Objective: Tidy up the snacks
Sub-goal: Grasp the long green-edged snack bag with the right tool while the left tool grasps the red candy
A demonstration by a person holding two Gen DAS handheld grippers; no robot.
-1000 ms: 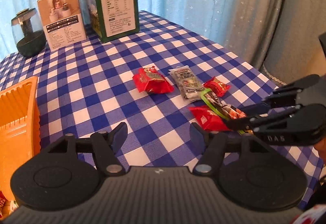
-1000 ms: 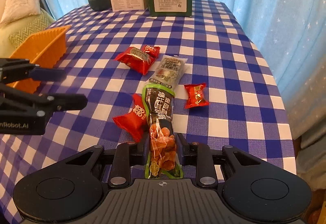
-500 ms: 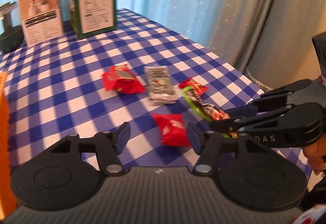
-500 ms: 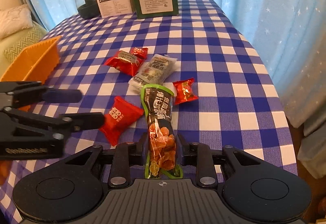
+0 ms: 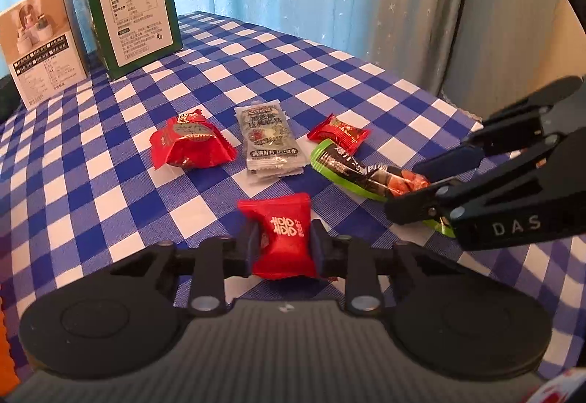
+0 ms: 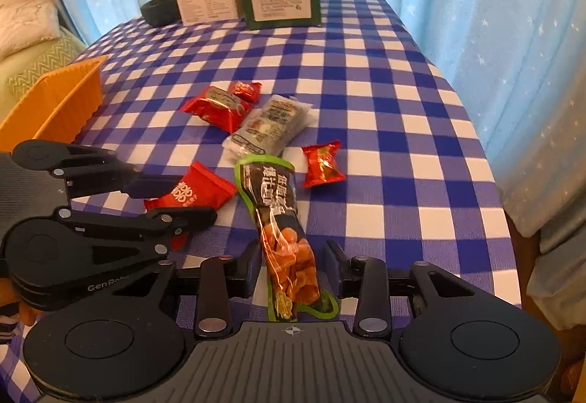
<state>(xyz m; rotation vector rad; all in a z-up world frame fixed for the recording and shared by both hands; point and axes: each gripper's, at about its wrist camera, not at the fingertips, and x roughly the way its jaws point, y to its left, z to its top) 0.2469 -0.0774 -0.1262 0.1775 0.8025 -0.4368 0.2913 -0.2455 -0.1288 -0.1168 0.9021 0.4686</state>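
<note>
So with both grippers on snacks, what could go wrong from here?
The right gripper jaws are opening around the long green-edged pack, so it may slip free. The left gripper, jaws closing, pinches the red candy close beside it; lifting could snag that pack or bump the other gripper.

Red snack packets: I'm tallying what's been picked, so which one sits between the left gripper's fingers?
The flat red packet with white characters, squeezed by the closing left gripper. The gold-labelled red packet and small red candy lie untouched farther back.
</note>
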